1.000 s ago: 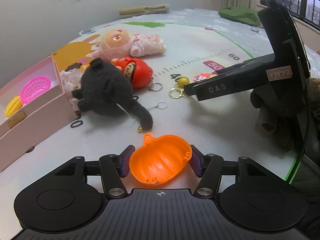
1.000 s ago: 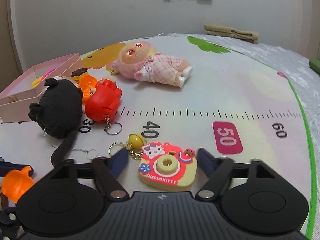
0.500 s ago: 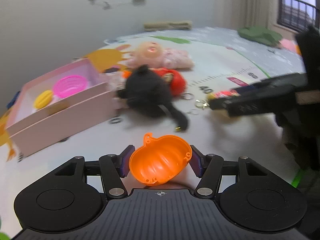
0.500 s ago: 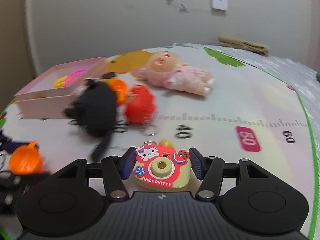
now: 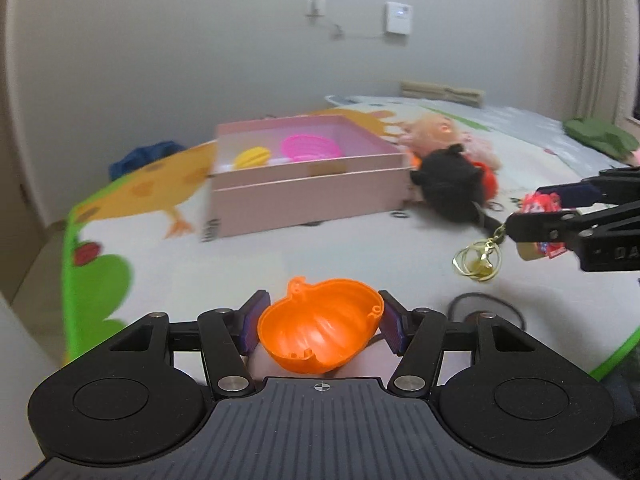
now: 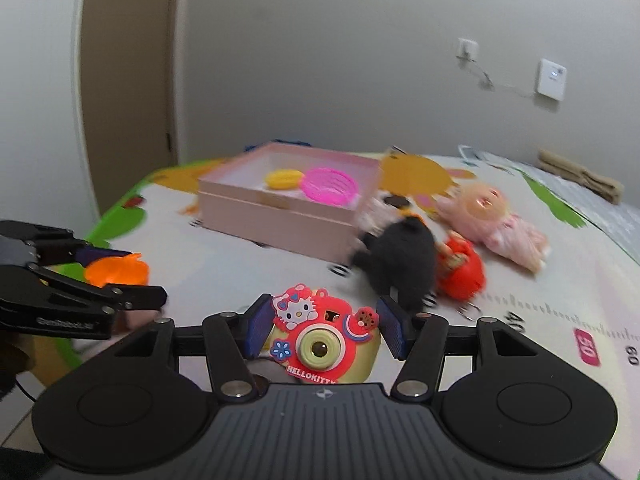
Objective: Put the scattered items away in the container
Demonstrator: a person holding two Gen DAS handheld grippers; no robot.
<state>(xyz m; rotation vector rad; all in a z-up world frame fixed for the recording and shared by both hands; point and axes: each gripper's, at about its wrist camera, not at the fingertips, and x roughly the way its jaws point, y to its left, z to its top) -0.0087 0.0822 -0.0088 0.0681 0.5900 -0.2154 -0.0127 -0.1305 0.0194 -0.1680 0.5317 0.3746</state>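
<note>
Holding an orange pumpkin shell [image 5: 318, 334] pinched between its fingers, the left gripper [image 5: 320, 322] faces the pink box [image 5: 308, 192], which already contains a yellow toy [image 5: 251, 157] and a pink basket [image 5: 312, 146]. Right of the box, a black plush [image 6: 400, 266], red toy [image 6: 460, 270] and pink doll [image 6: 496, 224] lie unsorted on the mat. The right gripper [image 6: 322, 332] clamps a Hello Kitty camera charm [image 6: 320, 340], short of the box.

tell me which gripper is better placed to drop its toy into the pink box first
Probably left. The left gripper, shut on the orange plastic pumpkin shell, faces the pink cardboard box almost squarely; the right gripper sees it off to the left.
</note>
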